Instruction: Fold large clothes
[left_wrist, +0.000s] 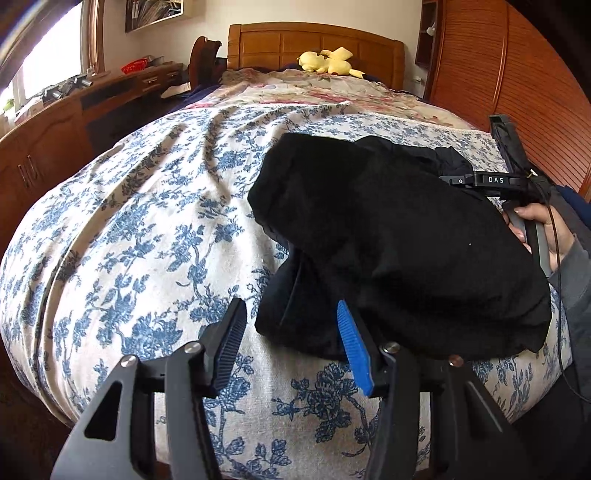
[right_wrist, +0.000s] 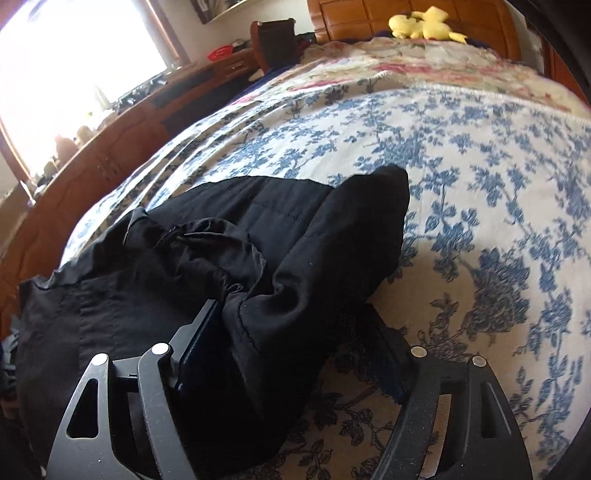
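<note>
Left wrist view: your left gripper (left_wrist: 291, 343) hangs over the near edge of the bed, jaws parted about halfway with only the blue-flowered bedspread (left_wrist: 147, 229) showing in the gap. Its blue-padded right finger sits against the near-left hem of the black garment (left_wrist: 399, 243), but the pads are not pinching cloth. The garment lies bunched ahead of and to the right of that gripper. Beyond its far right side, your right hand (left_wrist: 543, 236) holds the other tool's handle.

In the right wrist view, your right gripper (right_wrist: 291, 332) stands wide apart, with a thick fold of the black garment (right_wrist: 258, 258) lying between the jaws and draped over the fingers. The pads are partly hidden under the cloth, yet the spread looks too wide to be squeezing it. Most of the garment runs ahead and to that tool's left; bare bedspread (right_wrist: 480, 184) lies to its right. A yellow plush toy (right_wrist: 424, 24) rests far ahead by the wooden headboard (right_wrist: 354, 14).
</note>
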